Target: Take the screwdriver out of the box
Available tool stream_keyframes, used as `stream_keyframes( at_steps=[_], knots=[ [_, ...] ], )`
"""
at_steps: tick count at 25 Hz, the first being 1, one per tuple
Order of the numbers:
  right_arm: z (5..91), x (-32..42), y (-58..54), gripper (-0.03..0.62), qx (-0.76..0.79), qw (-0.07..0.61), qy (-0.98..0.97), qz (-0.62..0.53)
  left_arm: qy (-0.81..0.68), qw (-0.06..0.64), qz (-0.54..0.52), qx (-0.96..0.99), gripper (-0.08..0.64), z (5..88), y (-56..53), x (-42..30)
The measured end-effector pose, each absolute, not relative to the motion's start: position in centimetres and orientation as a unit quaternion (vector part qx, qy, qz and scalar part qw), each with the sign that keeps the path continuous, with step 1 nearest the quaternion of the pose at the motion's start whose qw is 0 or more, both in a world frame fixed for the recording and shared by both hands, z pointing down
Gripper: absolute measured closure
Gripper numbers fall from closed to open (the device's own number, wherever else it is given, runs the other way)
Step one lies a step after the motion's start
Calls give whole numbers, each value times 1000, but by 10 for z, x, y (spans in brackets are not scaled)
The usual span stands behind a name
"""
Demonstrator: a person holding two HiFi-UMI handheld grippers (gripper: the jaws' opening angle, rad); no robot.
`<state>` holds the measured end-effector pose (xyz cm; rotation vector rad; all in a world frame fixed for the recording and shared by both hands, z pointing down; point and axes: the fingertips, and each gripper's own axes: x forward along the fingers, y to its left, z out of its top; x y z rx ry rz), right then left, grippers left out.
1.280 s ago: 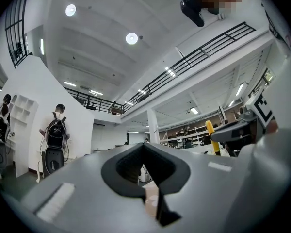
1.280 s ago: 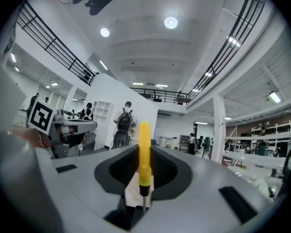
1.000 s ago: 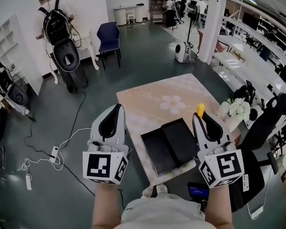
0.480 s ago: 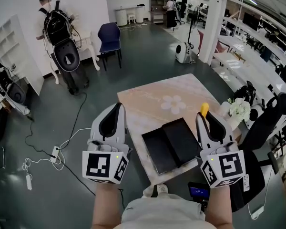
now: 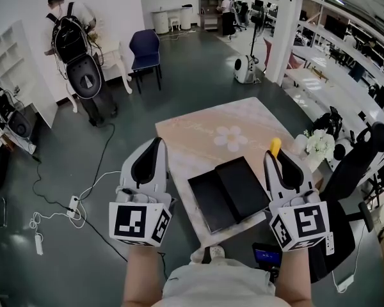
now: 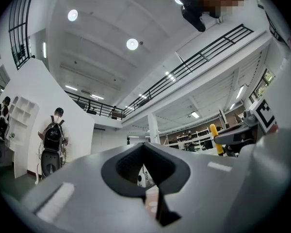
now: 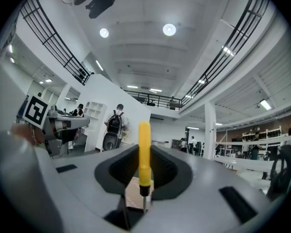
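Observation:
My right gripper [image 5: 274, 155] is shut on the thin metal shaft of a yellow-handled screwdriver [image 5: 276, 146], which stands upright between its jaws [image 7: 144, 152]. It hovers above the right side of the table, just right of the open black box [image 5: 229, 190]. The box lies flat near the front edge of the pale flowered table [image 5: 198, 130], its two halves spread apart. My left gripper [image 5: 157, 143] hangs left of the table over the floor, shut with nothing in it [image 6: 146, 181]. In the left gripper view the screwdriver [image 6: 214, 138] shows at the right.
A person with a backpack [image 5: 73, 40] stands at the back left by white shelves. A blue chair [image 5: 146, 50] is behind the table. Cables and a power strip [image 5: 72, 204] lie on the floor at left. White flowers [image 5: 320, 146] and a black office chair [image 5: 361, 162] are at right.
My right gripper has drifted a little to the right with the screwdriver still in it. The left gripper has kept still.

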<state>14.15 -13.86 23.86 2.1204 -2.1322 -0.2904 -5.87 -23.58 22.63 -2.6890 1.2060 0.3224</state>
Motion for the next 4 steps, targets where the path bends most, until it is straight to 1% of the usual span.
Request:
stream_keyframes(
  at_steps=[4],
  knots=[
    [236, 145, -139, 511, 702, 58, -703, -98, 405, 88, 110, -903, 555, 225, -237, -56]
  ],
)
